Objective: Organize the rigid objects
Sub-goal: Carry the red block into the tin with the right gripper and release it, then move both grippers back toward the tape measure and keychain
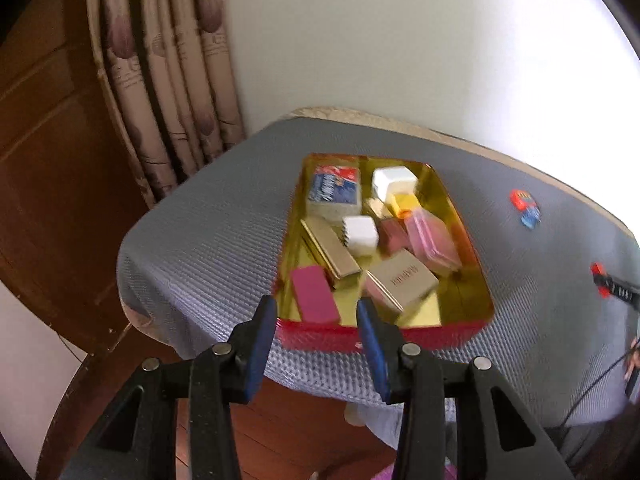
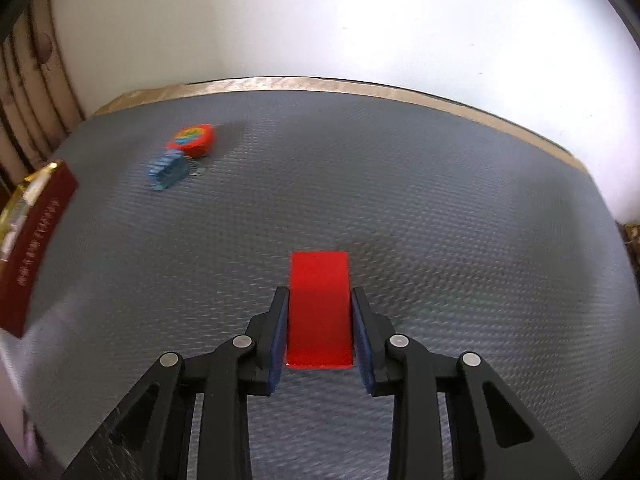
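Red block (image 2: 320, 312) sits between the two pads of the right claw (image 2: 320, 332), and the pads press on both of its long sides, so this claw is clenched on it. Its long axis runs straight ahead, in line with the fingers, and its far end sticks out past the fingertips over the grey mat of the counter (image 2: 440, 200). Whether its underside touches the mat or hangs just above it, I cannot tell.

The tin (image 1: 304, 336), red outside and gold inside, is the landmark. From the right claw it lies far to the left, at the edge of that view, where only its red side wall shows. So the block must travel leftward to reach it, I judge. Beyond the tin's right wall, well apart from it, a round red toy (image 2: 192, 140) and a small blue toy (image 2: 170, 170) lie on the mat, touching or nearly so.

The left claw (image 1: 316, 316) is released: its pads stand apart with nothing between them. It hangs just before the near wall of the tin and is clearly the nearer claw. Inside the tin lie many small boxes and erasers, among them a pink eraser (image 1: 314, 300) close to the near wall, so free floor there is small.
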